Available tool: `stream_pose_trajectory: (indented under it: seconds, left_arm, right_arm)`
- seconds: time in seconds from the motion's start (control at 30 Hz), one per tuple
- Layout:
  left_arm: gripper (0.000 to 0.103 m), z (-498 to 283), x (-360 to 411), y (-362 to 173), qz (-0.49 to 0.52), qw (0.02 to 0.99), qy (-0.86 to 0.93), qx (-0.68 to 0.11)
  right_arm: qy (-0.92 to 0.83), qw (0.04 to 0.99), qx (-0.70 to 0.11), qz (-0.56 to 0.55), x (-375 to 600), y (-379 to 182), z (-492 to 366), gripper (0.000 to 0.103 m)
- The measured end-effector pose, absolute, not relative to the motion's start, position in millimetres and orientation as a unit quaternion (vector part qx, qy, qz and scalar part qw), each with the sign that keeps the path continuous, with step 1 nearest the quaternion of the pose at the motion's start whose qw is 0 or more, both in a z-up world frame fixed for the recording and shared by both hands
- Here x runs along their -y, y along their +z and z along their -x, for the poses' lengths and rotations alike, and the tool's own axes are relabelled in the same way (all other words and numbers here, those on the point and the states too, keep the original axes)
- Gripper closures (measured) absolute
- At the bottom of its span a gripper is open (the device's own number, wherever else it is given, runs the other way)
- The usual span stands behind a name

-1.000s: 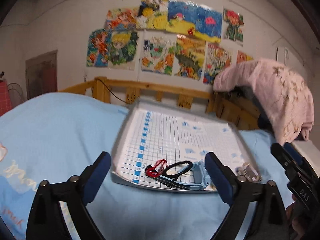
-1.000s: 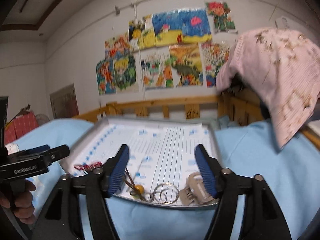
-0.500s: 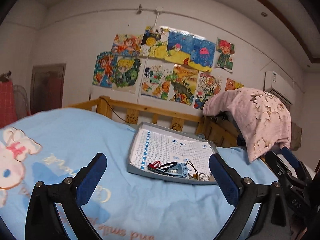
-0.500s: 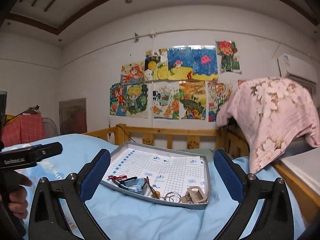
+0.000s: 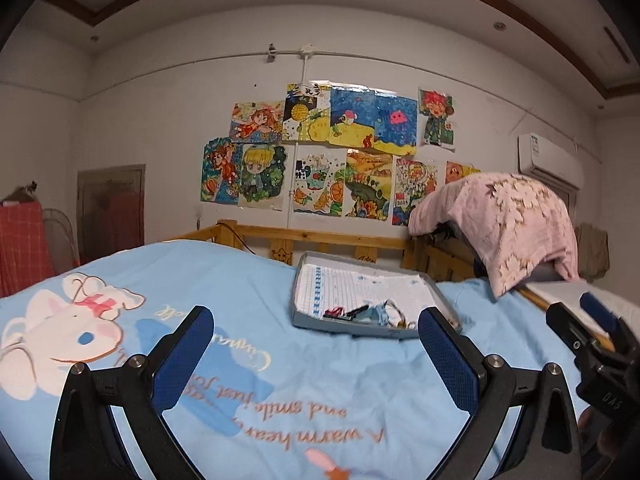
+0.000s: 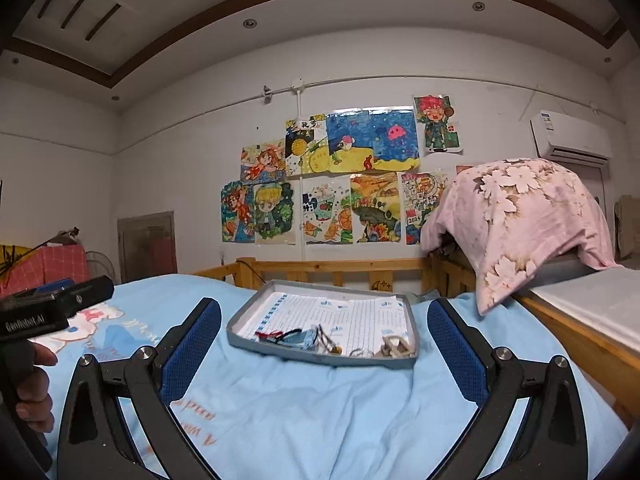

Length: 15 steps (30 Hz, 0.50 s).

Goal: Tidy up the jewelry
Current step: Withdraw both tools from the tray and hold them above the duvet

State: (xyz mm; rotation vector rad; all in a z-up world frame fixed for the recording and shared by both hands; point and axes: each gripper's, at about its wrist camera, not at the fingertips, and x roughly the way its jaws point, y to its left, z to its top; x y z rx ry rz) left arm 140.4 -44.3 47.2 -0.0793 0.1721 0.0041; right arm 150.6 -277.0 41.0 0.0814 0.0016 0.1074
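Observation:
A grey tray (image 6: 320,357) lined with grid paper lies on the blue bedsheet, well ahead of both grippers. Along its near edge lie a red piece (image 6: 266,335), a blue watch (image 6: 305,338), a gold pendant (image 6: 334,348), silver rings (image 6: 360,354) and a beige clip (image 6: 394,346). The left wrist view shows the same tray (image 5: 348,329) with the red piece (image 5: 334,312), a black band (image 5: 358,310) and the watch (image 5: 378,316). My left gripper (image 5: 314,316) is open and holds nothing. My right gripper (image 6: 324,308) is open wide, also with nothing in it.
A wooden bed rail (image 6: 320,270) runs behind the tray. A pink floral blanket (image 6: 520,216) is draped over the rail at the right, above a wooden ledge (image 6: 576,332). A hand holds the left gripper's handle (image 6: 24,360). Blue sheet (image 6: 304,408) fills the foreground.
Both grippers have drawn back from the tray, which now looks small and far off. The right jaws spread wider. The jewelry stays in the tray.

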Motion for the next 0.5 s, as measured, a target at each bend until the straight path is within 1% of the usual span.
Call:
stream_pose_trajectory:
  seconds: [0.27,0.5]
  left_arm:
    - [0.000,-125.6,44.9,28.9,0.035,0.995,-0.004,-0.094]
    - [0.000,-125.6,45.4,18.9,0.026,0.994,-0.008,-0.105]
  right_arm:
    - [0.047,0.998,-0.033,-0.022,268.3,24.8,-131.5,0.002]
    - [0.047,0.998,-0.042,-0.013,266.3,21.0,-130.7,0.002]
